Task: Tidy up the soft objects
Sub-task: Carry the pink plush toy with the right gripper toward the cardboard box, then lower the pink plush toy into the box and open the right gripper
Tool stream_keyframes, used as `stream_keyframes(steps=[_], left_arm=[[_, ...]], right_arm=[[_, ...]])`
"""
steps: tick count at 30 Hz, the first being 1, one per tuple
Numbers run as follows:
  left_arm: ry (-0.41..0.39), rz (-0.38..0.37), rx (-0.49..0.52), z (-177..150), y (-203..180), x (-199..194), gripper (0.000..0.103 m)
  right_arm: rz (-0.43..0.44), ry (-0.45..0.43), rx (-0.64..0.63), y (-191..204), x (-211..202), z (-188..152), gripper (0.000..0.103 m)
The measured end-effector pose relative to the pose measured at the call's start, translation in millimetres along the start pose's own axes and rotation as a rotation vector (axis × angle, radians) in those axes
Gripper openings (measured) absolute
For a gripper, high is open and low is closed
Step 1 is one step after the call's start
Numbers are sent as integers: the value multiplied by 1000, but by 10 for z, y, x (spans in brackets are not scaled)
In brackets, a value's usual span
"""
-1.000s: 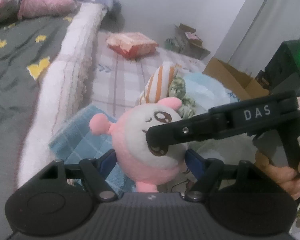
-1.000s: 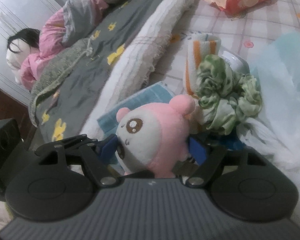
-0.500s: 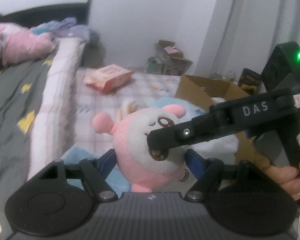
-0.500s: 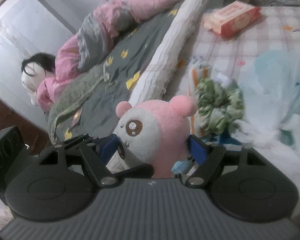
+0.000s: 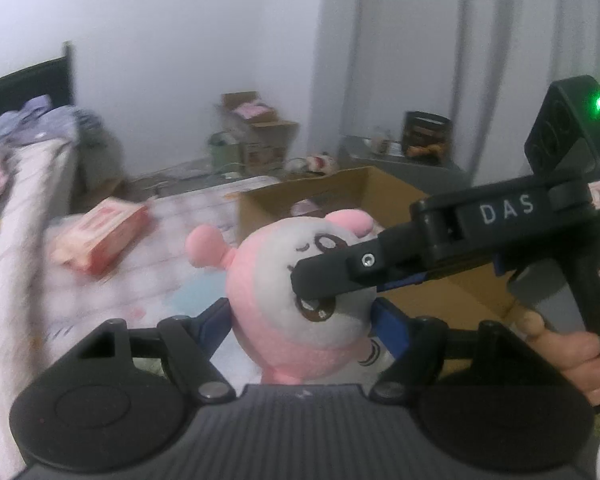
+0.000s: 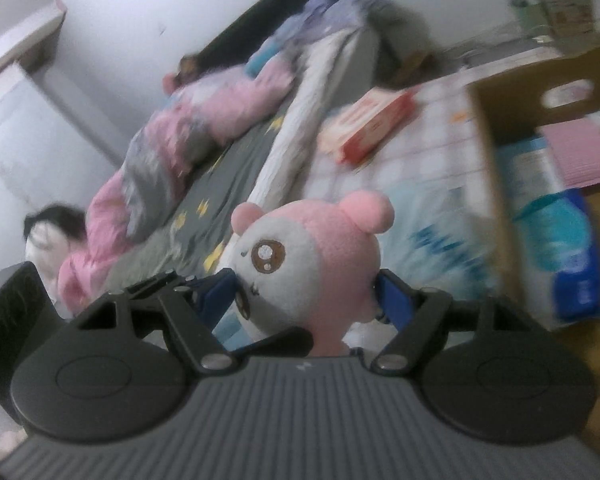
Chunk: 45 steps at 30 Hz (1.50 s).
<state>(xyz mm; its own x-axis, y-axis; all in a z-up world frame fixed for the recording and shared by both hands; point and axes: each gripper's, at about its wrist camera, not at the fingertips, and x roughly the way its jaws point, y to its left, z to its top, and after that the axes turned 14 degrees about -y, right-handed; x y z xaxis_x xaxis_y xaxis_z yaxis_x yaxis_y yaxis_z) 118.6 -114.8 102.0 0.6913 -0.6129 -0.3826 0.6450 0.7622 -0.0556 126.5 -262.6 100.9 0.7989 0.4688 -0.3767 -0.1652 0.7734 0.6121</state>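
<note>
Plush toy (image 5: 300,312), seemingly higher, nearer cardboard box (image 5: 384,196)

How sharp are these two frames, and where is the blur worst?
Left wrist view: plush toy fairly sharp, bedding and red pack smeared. Right wrist view: toy clear, cardboard box and quilt streaked; fisheye bends both edges.

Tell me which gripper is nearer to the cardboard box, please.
Right. The right gripper holds the plush toy just beside the cardboard box wall. The left gripper grips the same toy from the side away from the box.
</note>
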Motion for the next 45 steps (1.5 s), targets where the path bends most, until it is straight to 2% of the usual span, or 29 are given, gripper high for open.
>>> stream_keyframes(steps=[6,10,12,13,14,17,22,26,31,38,43,45], left_arm=[[84,-99,99,256,-409,770,78],[149,-139,142,274,-664,1323,79],[184,-152,172,250,-781,1593,79],[201,-159,189,233,-833,1721,79],[220,-165,210,208,-887,1860,79],[285,-177,268,71,-1025,2202,79],[369,-179,332,-161,-1153,2569,79],[417,-197,323,-212,-1110,2638,79],[413,-189,351,-171,-1032,2573,81],[376,-192,313,-7,-938,2371,81],[323,-164,239,161,-760,2011,83],[300,-138,205,233,-634,1836,83]], right_arm=[[-97,-69,93,-625,-290,364,77],[-166,-85,178,-1155,-411,521,78],[-200,-82,216,-1410,-428,574,78],[-240,-75,264,-1705,-436,620,78],[-240,-75,264,-1705,-436,620,78],[-294,-67,315,-2069,-397,644,78],[-357,-36,344,-2471,-221,638,78],[-397,5,360,-2717,-78,598,77],[-446,55,377,-2950,-13,535,78],[-429,53,397,-2934,-38,493,78],[-370,64,464,-2859,-41,434,78],[-375,75,454,-2805,-33,412,79]])
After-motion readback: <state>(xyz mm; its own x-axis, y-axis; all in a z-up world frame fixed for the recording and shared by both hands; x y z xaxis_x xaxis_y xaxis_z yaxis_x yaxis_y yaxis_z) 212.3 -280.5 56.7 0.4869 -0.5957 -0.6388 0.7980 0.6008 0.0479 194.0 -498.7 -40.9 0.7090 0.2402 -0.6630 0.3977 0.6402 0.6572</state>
